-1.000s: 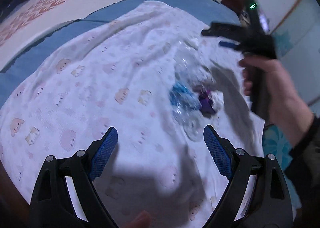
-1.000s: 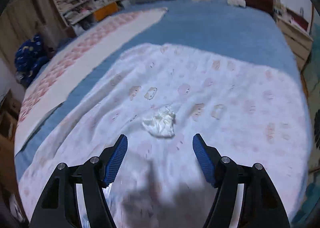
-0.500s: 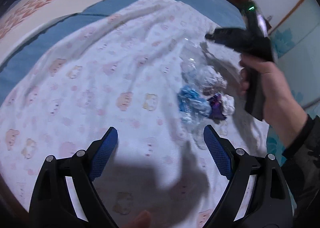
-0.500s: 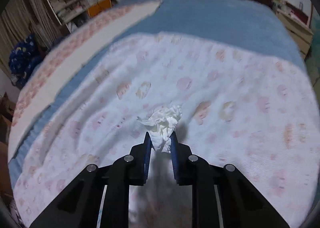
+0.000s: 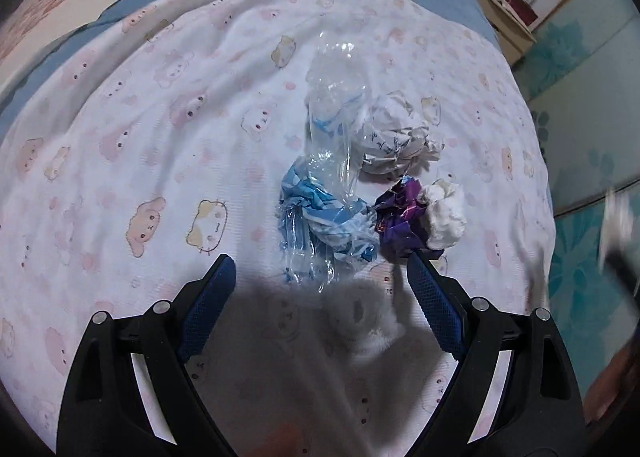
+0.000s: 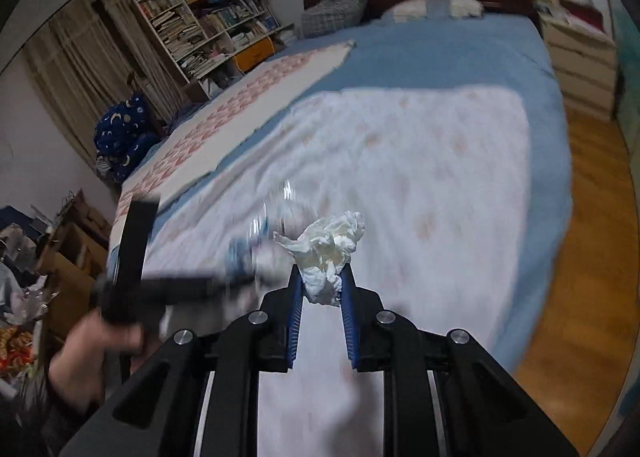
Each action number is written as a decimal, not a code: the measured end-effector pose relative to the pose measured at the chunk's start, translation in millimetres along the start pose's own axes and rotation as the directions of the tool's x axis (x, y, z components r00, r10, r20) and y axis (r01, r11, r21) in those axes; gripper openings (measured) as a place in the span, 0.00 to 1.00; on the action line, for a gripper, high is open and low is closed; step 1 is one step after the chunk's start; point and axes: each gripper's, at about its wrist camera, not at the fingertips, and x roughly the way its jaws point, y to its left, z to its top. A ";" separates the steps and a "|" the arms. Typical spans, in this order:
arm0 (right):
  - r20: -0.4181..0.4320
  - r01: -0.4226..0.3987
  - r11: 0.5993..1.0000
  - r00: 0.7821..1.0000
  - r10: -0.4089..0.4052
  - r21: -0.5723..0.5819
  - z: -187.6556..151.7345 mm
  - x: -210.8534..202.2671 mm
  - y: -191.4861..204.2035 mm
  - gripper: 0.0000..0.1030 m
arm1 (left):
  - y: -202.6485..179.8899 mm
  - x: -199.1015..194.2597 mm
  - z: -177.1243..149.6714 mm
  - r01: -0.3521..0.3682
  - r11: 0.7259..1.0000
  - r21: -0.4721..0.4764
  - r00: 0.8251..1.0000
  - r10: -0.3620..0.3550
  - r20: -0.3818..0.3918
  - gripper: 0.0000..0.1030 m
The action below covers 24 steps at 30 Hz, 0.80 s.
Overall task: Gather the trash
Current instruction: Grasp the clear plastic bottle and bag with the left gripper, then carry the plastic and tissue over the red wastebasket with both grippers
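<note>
The step in hand is a carry: the right gripper [image 6: 320, 285] has a crumpled white tissue [image 6: 326, 253] pinched between its blue pads, clear of the bed [image 6: 460, 69], its jaws having just been closing onto that wad; most of the tissue bulges out ahead of the fingertips, soft and ragged, so the hold looks light but sufficient for something so weightless. The left gripper [image 5: 320, 277] hangs spread wide over the patterned white blanket [image 5: 160, 117], nothing between its pads; just ahead of it lies the gathered trash, the pieces touching one another: a crushed clear plastic bottle [image 5: 336, 97] furthest out; a twisted blue and white wrapper [image 5: 320, 217] nearest, lying just beyond the open jaws; a ball of scribbled paper [image 5: 400, 137] ahead and to the right; a scrap of purple foil [image 5: 400, 217] close by the right finger; a white tissue wad [image 5: 444, 213] touching the foil on its far side. No bin shows in either view, so where the trash is bound I cannot tell; judging by the cluster, the next move calls for bringing the held tissue over beside it and spreading the jaws, while the left gripper would need to come down and close on the blue wrapper, which looks thin and springy and may slip.
</note>
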 end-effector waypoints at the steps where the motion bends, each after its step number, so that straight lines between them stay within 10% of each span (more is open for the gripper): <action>1: -0.002 0.005 1.000 1.000 -0.005 0.012 -12.5 -7.7 -5.0 0.19 | -0.3 -5.3 0.6 0.006 1.000 0.006 1.000 -0.006 0.021 0.84; 12: -0.003 -0.004 0.996 1.000 0.005 0.090 -56.4 -32.5 -30.9 0.19 | 8.8 16.5 24.9 0.065 0.993 -0.095 0.997 -0.061 0.036 0.83; 15: -0.004 -0.003 0.995 1.000 0.003 0.095 -53.2 -32.1 -34.9 0.19 | 18.8 14.4 27.5 0.104 0.983 -0.150 0.994 -0.096 0.058 0.48; 24: 0.002 0.007 0.994 1.000 -0.007 0.108 -44.3 -34.4 -42.2 0.19 | 34.8 -14.4 24.9 0.138 0.972 -0.190 0.986 -0.118 0.115 0.39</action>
